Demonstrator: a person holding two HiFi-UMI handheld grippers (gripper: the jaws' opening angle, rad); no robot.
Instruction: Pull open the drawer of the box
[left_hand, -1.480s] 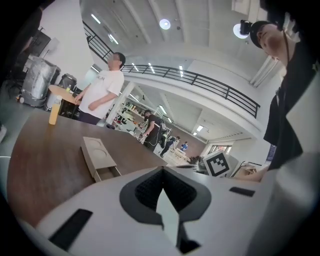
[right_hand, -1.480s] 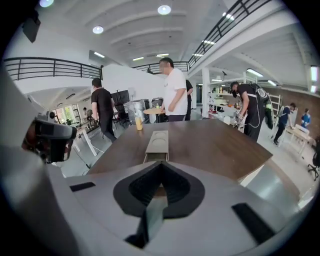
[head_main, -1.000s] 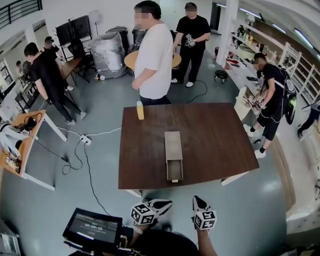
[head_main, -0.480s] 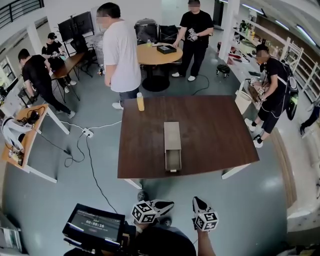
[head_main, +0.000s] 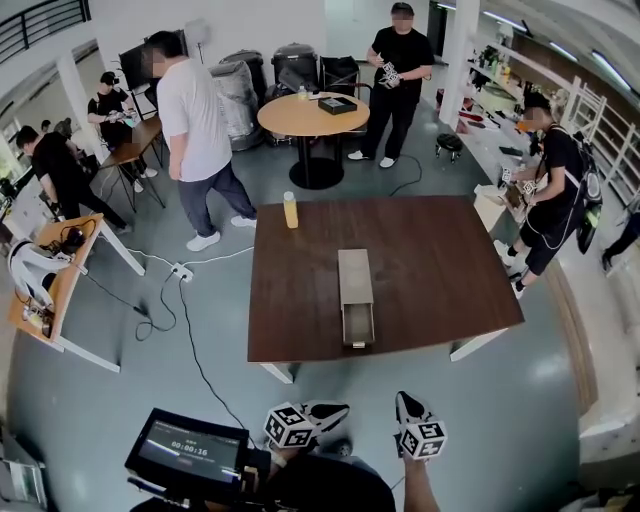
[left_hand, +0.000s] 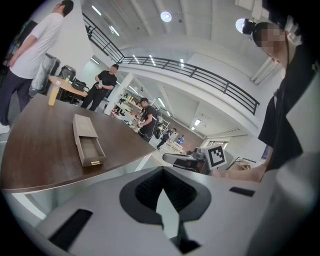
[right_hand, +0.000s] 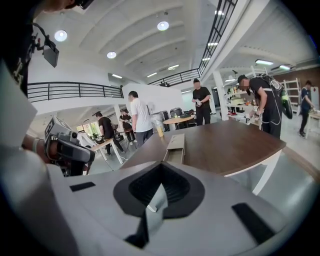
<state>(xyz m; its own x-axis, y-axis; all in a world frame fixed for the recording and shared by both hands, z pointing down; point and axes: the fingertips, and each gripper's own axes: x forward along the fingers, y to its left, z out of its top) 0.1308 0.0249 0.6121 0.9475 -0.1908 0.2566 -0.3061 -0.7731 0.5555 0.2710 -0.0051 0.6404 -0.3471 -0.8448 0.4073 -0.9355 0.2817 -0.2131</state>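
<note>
The box (head_main: 354, 280) lies near the front edge of the counter (head_main: 450, 270), its drawer (head_main: 359, 326) open toward that edge. Both hand-held grippers, left (head_main: 335, 408) and right (head_main: 404, 403), hang closed and empty, well apart from the counter, over bare floor (head_main: 500, 400).

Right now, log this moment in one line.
drawer pulled out of box on table | left gripper shut, empty, off the table | right gripper shut, empty, off the table

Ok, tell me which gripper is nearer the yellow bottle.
Left. The left gripper is off the near edge of the table, roughly in line with the bottle; the right gripper is farther right.
</note>
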